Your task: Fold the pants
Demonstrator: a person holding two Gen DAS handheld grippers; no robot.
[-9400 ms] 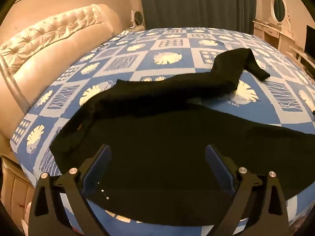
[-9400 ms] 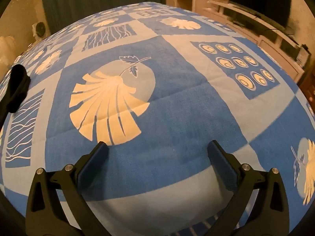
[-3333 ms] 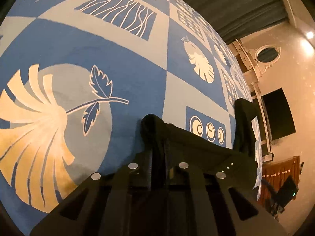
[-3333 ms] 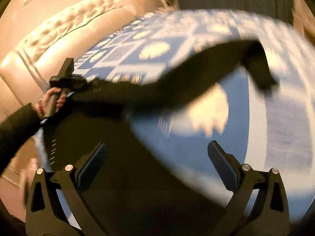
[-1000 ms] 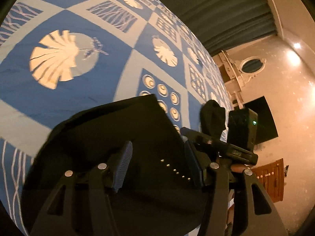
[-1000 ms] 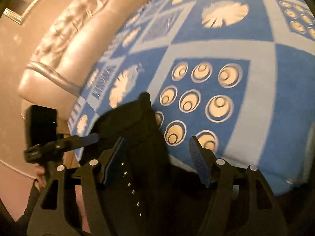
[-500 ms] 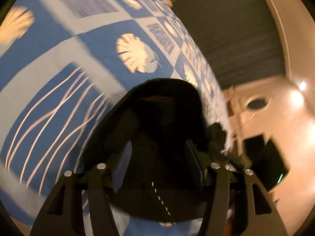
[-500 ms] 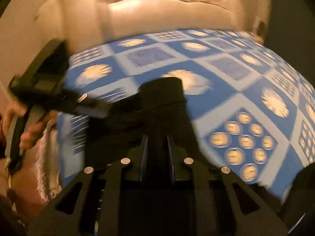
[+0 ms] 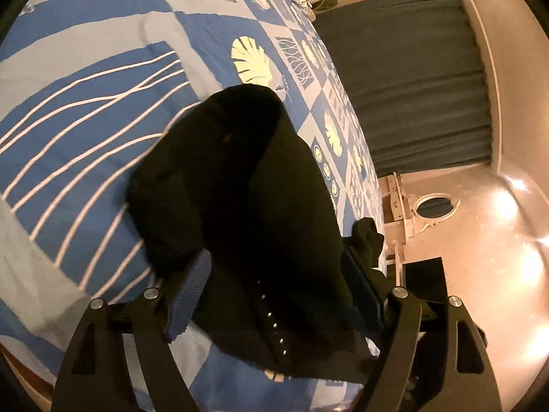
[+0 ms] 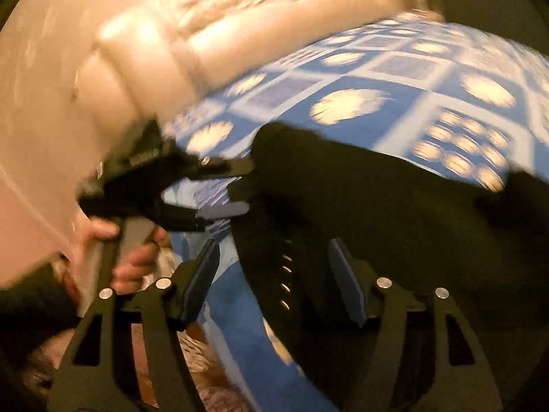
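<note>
The black pants (image 9: 240,185) lie in a folded heap on the blue patterned bedspread (image 9: 85,79) near the bed's edge. My left gripper (image 9: 278,295) is open with its jaws spread over the near end of the pants. In the right wrist view the pants (image 10: 394,206) stretch across the bedspread (image 10: 394,79). My right gripper (image 10: 278,274) is open above their edge. The left gripper (image 10: 236,185) shows there too, held in a hand, its fingers apart at the cloth's edge. The right wrist view is blurred.
A cream tufted headboard (image 10: 188,44) rises behind the bed. Dark curtains (image 9: 411,79), a white dresser with an oval mirror (image 9: 432,206) and a dark screen (image 9: 425,281) stand beyond the bed's far side. The bed's edge (image 10: 219,309) drops off below the grippers.
My right gripper has opened and let go of the pants, which it held shut half a second ago. Both grippers have shifted. The pants now rest bunched on the bed.
</note>
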